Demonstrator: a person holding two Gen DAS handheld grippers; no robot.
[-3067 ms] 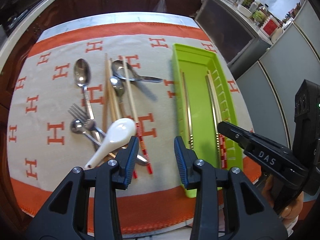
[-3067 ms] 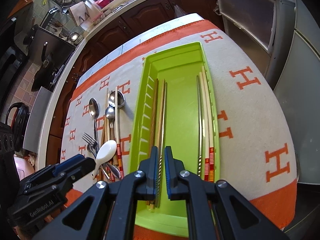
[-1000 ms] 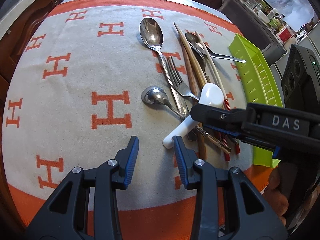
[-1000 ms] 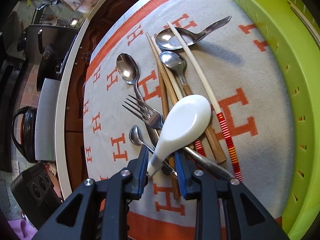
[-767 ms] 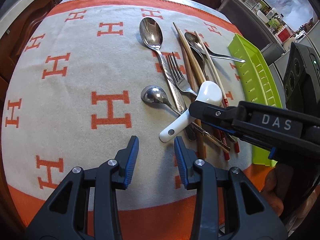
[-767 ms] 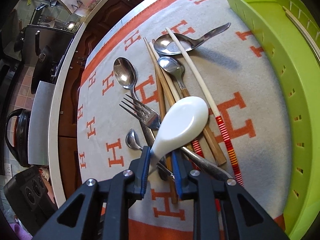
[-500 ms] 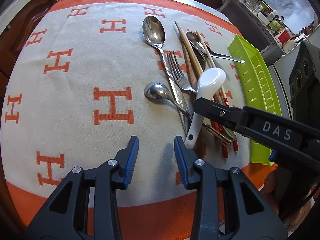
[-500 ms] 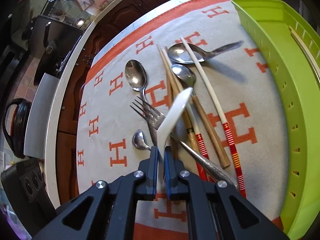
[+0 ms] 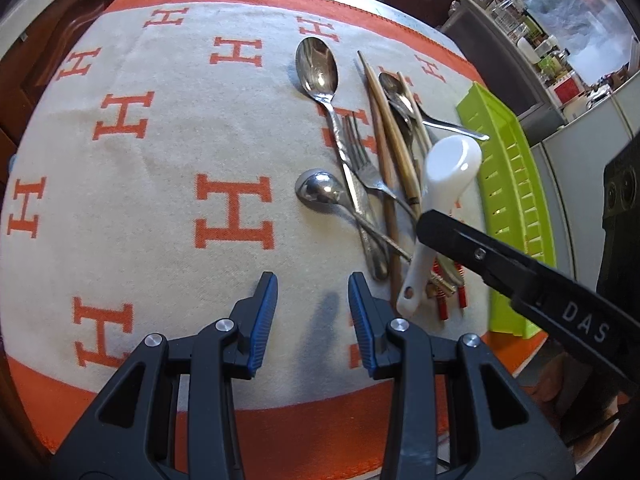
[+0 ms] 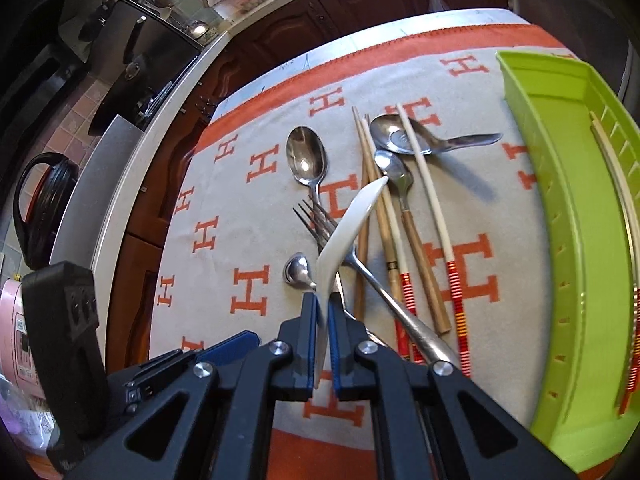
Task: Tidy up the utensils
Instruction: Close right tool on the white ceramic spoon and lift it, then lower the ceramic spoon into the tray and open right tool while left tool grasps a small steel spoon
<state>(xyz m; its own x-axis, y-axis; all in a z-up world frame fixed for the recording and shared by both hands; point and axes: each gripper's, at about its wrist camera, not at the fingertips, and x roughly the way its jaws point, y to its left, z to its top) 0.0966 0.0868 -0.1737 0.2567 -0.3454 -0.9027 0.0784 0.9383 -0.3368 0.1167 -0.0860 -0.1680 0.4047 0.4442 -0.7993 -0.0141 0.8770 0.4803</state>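
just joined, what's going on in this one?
A person is sorting utensils with two hand-held grippers. The right hand-held gripper is shut on the handle of a white soup spoon, holding it raised over the pile of spoons, a fork and chopsticks on the orange-and-beige cloth. The left hand-held gripper is open and empty above bare cloth. The green tray on the right already holds some chopsticks.

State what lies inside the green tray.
In the right wrist view, the green tray holds pale chopsticks along its far wall, their red-striped ends nearer the camera. The rest of its visible floor is bare; part is out of frame.
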